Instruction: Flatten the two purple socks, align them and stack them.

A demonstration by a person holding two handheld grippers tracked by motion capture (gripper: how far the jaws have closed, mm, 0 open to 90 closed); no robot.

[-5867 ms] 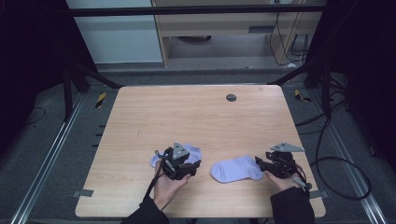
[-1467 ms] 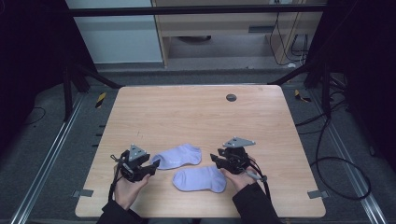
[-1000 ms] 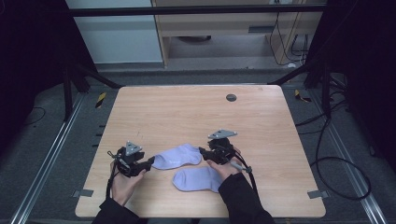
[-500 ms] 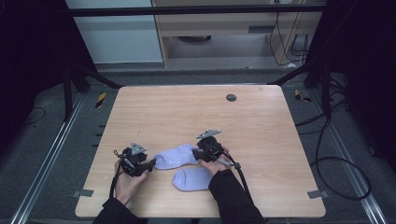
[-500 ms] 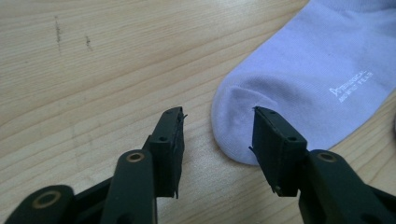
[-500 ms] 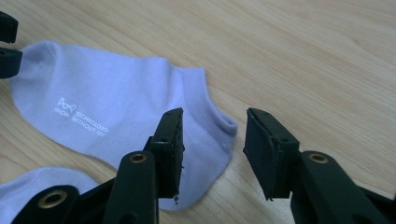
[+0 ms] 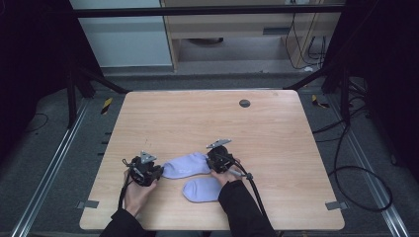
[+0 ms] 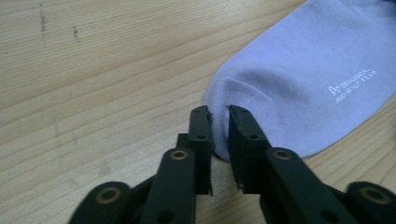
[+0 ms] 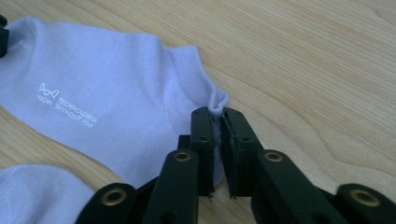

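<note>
Lavender sock (image 9: 93, 98): white logo, "TECHNOLOGICAL", second line partly legible, "…WITHOUT…"; small, blurred.

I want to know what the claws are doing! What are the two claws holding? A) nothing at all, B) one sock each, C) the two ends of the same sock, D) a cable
C: the left claw pinches one end of the upper sock and the right claw pinches its other end, while the lower sock lies loose on the table.
</note>
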